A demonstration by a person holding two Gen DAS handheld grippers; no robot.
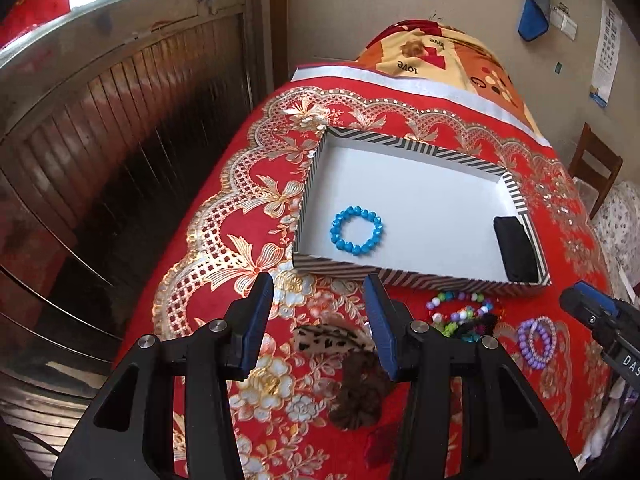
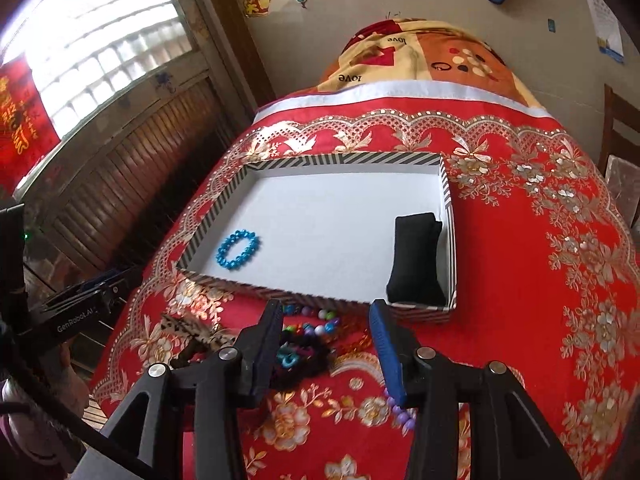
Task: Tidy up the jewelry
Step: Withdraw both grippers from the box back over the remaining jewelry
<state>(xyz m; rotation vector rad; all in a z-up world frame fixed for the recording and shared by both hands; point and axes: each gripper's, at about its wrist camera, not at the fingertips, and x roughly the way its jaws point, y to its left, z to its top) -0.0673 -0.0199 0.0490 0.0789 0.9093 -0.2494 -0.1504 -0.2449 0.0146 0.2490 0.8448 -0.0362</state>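
A striped shallow box [image 1: 400, 142] [image 2: 216, 210] lies on the red cloth. Inside it are a blue bead bracelet [image 1: 356, 231] [image 2: 237, 249] at the near left and a black cushion [image 1: 515, 249] [image 2: 418, 264] at the right. In front of the box lie a multicoloured bead bracelet [image 1: 460, 312] [image 2: 316, 326], a purple bead bracelet [image 1: 536, 342] [image 2: 400, 412], a leopard scrunchie [image 1: 328, 338] [image 2: 188, 330] and a brown scrunchie [image 1: 360, 392]. My left gripper [image 1: 320, 292] is open and empty above the scrunchies. My right gripper [image 2: 326, 318] is open and empty above the multicoloured beads; it also shows in the left wrist view [image 1: 600, 320].
The table [image 1: 224, 216] [image 2: 540, 280] has a red floral cloth. A wooden wall and window stand to the left. A patterned covered bundle [image 1: 432, 60] [image 2: 420, 60] sits behind the box. A wooden chair [image 1: 596, 164] stands at the right.
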